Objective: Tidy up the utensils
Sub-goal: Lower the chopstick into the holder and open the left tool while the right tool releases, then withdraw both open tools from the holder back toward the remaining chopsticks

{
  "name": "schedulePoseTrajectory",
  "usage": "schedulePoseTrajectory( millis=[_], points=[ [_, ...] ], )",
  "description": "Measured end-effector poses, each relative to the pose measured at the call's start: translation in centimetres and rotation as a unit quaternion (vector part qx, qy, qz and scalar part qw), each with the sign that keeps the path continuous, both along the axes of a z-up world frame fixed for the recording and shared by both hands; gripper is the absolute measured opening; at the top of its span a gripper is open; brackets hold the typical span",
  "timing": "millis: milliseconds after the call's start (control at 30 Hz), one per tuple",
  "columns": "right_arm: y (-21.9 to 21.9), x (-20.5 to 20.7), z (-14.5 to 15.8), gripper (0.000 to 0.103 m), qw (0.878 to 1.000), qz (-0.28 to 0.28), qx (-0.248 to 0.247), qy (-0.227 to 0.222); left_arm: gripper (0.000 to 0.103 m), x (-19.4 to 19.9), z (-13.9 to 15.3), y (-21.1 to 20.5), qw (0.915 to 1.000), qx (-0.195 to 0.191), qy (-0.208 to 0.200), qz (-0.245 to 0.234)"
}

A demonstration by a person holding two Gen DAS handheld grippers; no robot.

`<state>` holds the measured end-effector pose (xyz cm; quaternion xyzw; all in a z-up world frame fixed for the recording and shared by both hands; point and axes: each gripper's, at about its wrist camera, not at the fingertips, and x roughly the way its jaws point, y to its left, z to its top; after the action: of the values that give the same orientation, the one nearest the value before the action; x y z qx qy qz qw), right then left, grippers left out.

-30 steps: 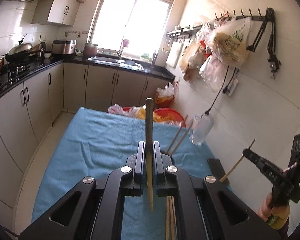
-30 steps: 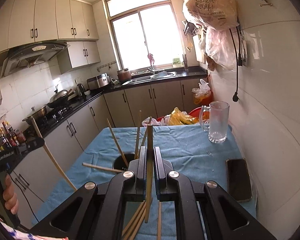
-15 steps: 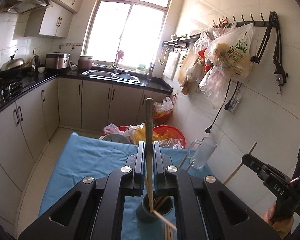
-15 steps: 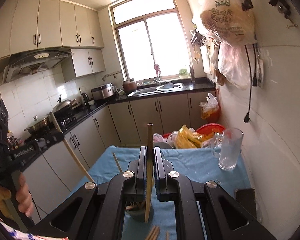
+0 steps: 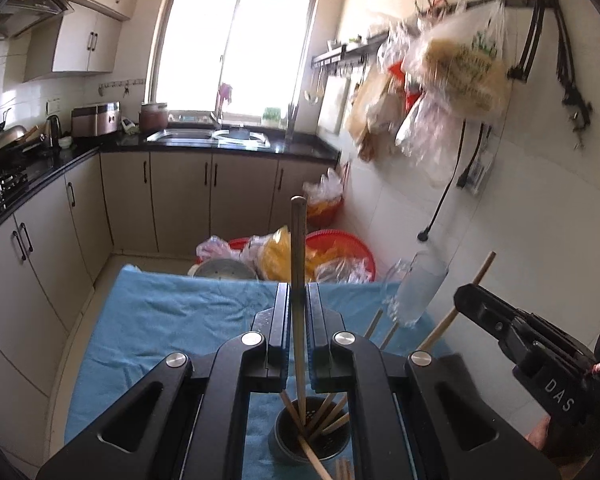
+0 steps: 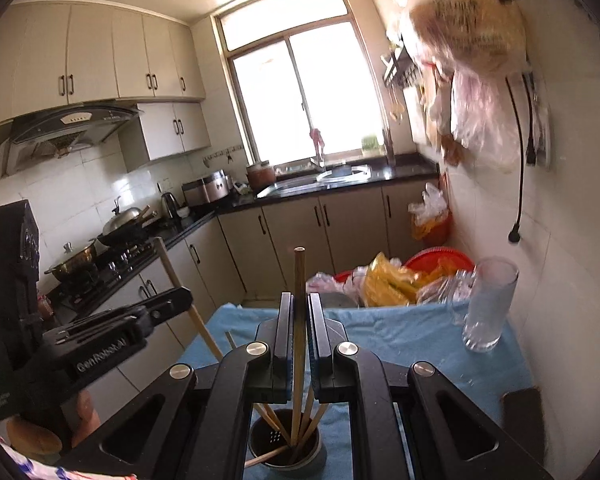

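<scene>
My left gripper (image 5: 298, 300) is shut on a wooden chopstick (image 5: 299, 248) held upright, its lower end in or just above a dark metal utensil holder (image 5: 310, 446) with several chopsticks. My right gripper (image 6: 299, 312) is shut on another upright chopstick (image 6: 298, 280) whose lower end reaches into the same holder (image 6: 286, 454). The right gripper also shows at the right of the left wrist view (image 5: 462, 300). The left gripper shows at the left of the right wrist view (image 6: 182, 298). The holder stands on a blue cloth (image 5: 160, 320).
A glass mug (image 6: 488, 306) stands at the cloth's far right by the tiled wall. A dark phone (image 6: 522, 408) lies at the right edge. Red basins with plastic bags (image 5: 332, 252) sit beyond the table. Bags hang on a wall rack (image 5: 452, 76). Cabinets line the left.
Both grippers have risen and pulled back, each with its chopstick. The holder now lies directly below both chopsticks' lower ends; earlier it was further ahead.
</scene>
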<state>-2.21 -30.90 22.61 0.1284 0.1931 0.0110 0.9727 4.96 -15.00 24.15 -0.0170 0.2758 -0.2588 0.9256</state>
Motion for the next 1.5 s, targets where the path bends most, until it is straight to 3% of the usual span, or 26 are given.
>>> schedulePoseTrajectory(
  millis=[200,467,533,600,767,867,1167,1500],
  points=[
    [0.4,1.8,-4.0,0.007,0.999,0.010,-0.001,0.045,0.006,0.9,-2.8,-0.1,0.9994,0.013,0.031,0.002],
    [0.8,2.9,-6.4,0.007,0.997,0.020,0.005,0.075,0.008,-0.5,-2.3,1.1,0.9998,0.011,0.014,0.006],
    [0.9,2.8,-6.4,0.010,0.997,0.018,0.004,0.076,0.013,-0.8,-1.9,1.7,0.9999,0.006,0.012,0.009],
    [1.0,2.5,-6.1,0.022,0.997,0.015,0.002,0.073,0.024,-1.3,-1.5,2.5,0.9998,-0.004,0.009,0.016],
    [0.9,1.4,-5.1,0.030,0.998,0.008,-0.001,0.063,0.028,-2.8,-0.7,4.7,0.9992,-0.017,0.001,0.035],
    [0.9,0.0,-4.4,0.043,0.999,0.003,-0.003,0.054,0.031,-4.2,-0.2,6.1,0.9988,-0.024,0.000,0.043],
    [0.4,-4.9,-3.6,0.054,0.999,-0.018,-0.006,0.047,0.054,-10.6,0.7,10.6,0.9953,-0.031,-0.043,0.081],
    [-0.8,-10.3,-5.3,0.062,0.996,-0.050,-0.001,0.069,0.084,-16.6,-1.3,12.9,0.9920,-0.013,-0.055,0.113]
  ],
)
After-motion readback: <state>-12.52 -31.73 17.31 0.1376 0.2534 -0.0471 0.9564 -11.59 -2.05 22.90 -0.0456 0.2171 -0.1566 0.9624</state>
